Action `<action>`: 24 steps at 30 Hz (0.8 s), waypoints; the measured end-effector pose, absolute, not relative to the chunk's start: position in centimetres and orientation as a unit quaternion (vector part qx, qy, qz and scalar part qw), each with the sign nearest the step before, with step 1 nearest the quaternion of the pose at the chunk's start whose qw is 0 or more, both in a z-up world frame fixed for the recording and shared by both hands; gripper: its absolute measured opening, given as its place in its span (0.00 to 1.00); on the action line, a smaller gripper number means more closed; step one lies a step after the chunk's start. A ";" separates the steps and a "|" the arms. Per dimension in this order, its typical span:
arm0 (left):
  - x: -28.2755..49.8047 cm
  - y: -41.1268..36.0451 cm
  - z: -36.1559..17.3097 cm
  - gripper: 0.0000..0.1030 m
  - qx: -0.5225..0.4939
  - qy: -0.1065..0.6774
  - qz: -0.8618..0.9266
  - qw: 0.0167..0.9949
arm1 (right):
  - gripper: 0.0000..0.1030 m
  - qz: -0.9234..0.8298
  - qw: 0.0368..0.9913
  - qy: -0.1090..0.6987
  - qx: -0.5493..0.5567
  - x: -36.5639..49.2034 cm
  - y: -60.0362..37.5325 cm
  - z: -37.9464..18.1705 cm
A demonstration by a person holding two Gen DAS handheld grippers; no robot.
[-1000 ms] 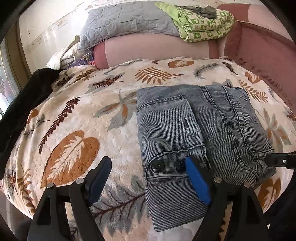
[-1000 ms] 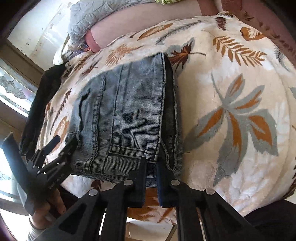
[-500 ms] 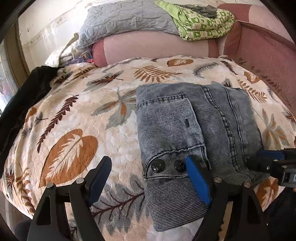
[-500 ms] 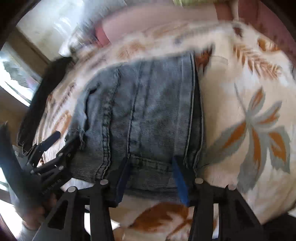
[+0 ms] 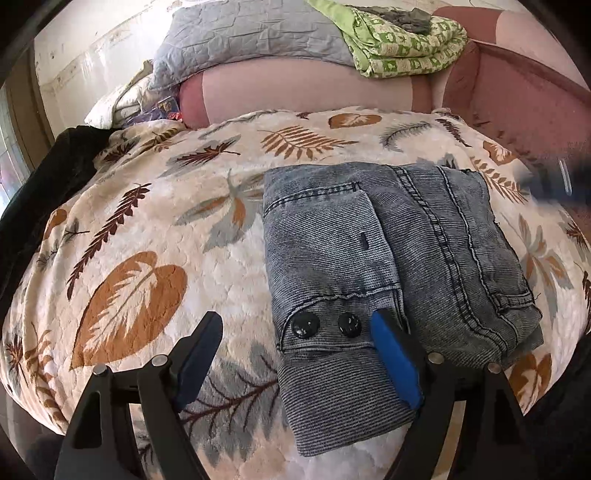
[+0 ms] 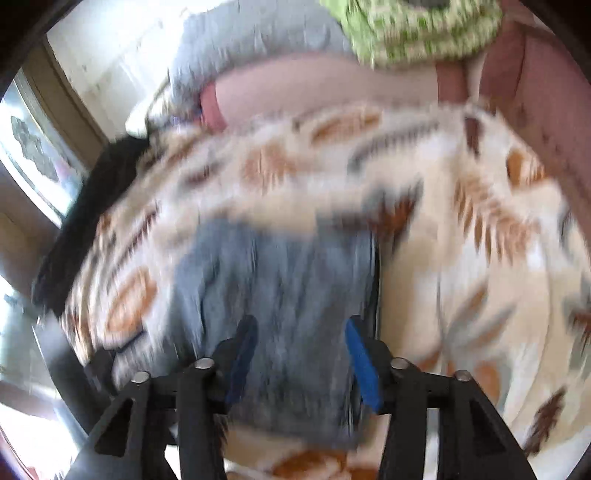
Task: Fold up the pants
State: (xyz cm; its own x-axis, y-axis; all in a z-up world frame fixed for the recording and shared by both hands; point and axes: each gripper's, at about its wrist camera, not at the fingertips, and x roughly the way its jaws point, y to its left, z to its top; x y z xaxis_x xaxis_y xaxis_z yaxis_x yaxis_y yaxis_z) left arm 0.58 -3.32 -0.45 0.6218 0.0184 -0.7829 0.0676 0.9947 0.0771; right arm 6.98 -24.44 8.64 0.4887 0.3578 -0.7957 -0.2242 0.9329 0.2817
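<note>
The grey-blue denim pants (image 5: pixel 391 254) lie folded into a compact rectangle on the leaf-print blanket (image 5: pixel 147 229), waistband and two black buttons toward me. My left gripper (image 5: pixel 295 343) is open and empty, hovering over the near left corner of the pants. My right gripper (image 6: pixel 301 350) is open and empty above the near edge of the pants (image 6: pixel 280 295); that view is blurred by motion. In the left wrist view the right gripper shows only as a dark blur (image 5: pixel 561 181) at the right edge.
A pink sofa back (image 5: pixel 295 88) carries a grey quilted cover (image 5: pixel 251 33) and a green patterned blanket (image 5: pixel 402 44). A dark cloth (image 5: pixel 40 192) hangs over the left edge. A window (image 6: pixel 33 151) is at the left.
My right gripper opened, let go of the pants' edge and pulled up and away. The left gripper stayed open, lifting slightly. The pants lie still.
</note>
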 end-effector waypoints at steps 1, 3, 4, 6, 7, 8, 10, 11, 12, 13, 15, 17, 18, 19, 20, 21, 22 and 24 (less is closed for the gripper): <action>0.5 -3.4 -0.5 0.81 0.051 0.433 -0.013 0.900 | 0.64 0.167 0.867 0.464 0.065 8.3 -23.9 9.2; 0.3 -3.5 -0.5 0.81 0.057 0.429 -0.009 0.901 | 0.66 0.160 0.873 0.458 0.057 10.7 -23.2 8.8; 0.2 -3.7 -0.5 0.81 0.061 0.427 -0.008 0.902 | 0.66 0.156 0.869 0.467 0.051 12.1 -22.7 7.7; 0.4 -3.6 -0.6 0.81 0.061 0.428 -0.008 0.902 | 0.66 0.134 0.830 0.540 0.037 15.1 -21.8 2.1; 0.4 -3.7 -0.6 0.81 0.057 0.430 -0.008 0.901 | 0.68 0.144 0.808 0.570 0.049 15.8 -21.9 -0.8; 0.5 -3.7 -0.6 0.81 0.056 0.430 -0.008 0.901 | 0.68 0.149 0.816 0.555 0.060 15.5 -22.3 -1.1; 0.4 -3.5 -0.3 0.81 0.049 0.426 -0.011 0.903 | 0.69 0.137 0.827 0.544 0.049 14.5 -22.2 0.6; 0.3 -3.3 -0.1 0.81 0.043 0.425 -0.013 0.904 | 0.70 0.133 0.828 0.543 0.037 14.1 -22.0 1.1; 0.4 -2.7 0.3 0.81 0.024 0.430 -0.019 0.902 | 0.70 0.127 0.832 0.540 0.020 13.1 -21.8 1.9; 0.4 -2.2 0.6 0.80 0.008 0.434 -0.025 0.900 | 0.70 0.133 0.838 0.529 0.015 11.9 -21.9 2.9; -0.2 -0.8 1.9 0.80 -0.039 0.423 -0.035 0.905 | 0.70 0.142 0.852 0.503 0.016 9.4 -22.9 4.5; -0.8 0.4 2.7 0.81 -0.057 0.407 -0.016 0.912 | 0.73 0.153 0.860 0.485 0.028 6.6 -23.9 5.5; -0.9 0.7 2.6 0.81 -0.060 0.406 -0.010 0.912 | 0.74 0.155 0.863 0.480 0.025 4.9 -23.9 5.2; -0.6 0.6 1.9 0.81 -0.054 0.421 -0.006 0.906 | 0.78 0.151 0.860 0.488 0.008 4.3 -23.3 4.3; -0.2 0.3 1.0 0.81 -0.042 0.440 -0.004 0.897 | 0.79 0.145 0.846 0.512 -0.031 3.9 -22.5 2.1; 0.4 -0.6 -0.6 0.82 -0.012 0.471 -0.004 0.882 | 0.79 0.141 0.831 0.534 -0.061 3.6 -22.0 -0.1; 0.2 -0.9 -0.6 0.82 -0.003 0.456 -0.001 0.890 | 0.83 0.144 0.838 0.525 -0.031 3.2 -22.8 -1.0; -0.2 -1.2 0.3 0.82 0.007 0.446 0.001 0.895 | 0.87 0.139 0.830 0.539 0.018 3.3 -24.4 -0.5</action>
State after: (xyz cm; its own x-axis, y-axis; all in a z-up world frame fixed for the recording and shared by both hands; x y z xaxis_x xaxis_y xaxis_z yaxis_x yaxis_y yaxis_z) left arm -0.18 -1.16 0.29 0.6024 0.0082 -0.7982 0.0048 0.9999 0.0138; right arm 3.32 -24.41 -0.51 0.3794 0.2504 -0.8907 -0.2116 0.9606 0.1800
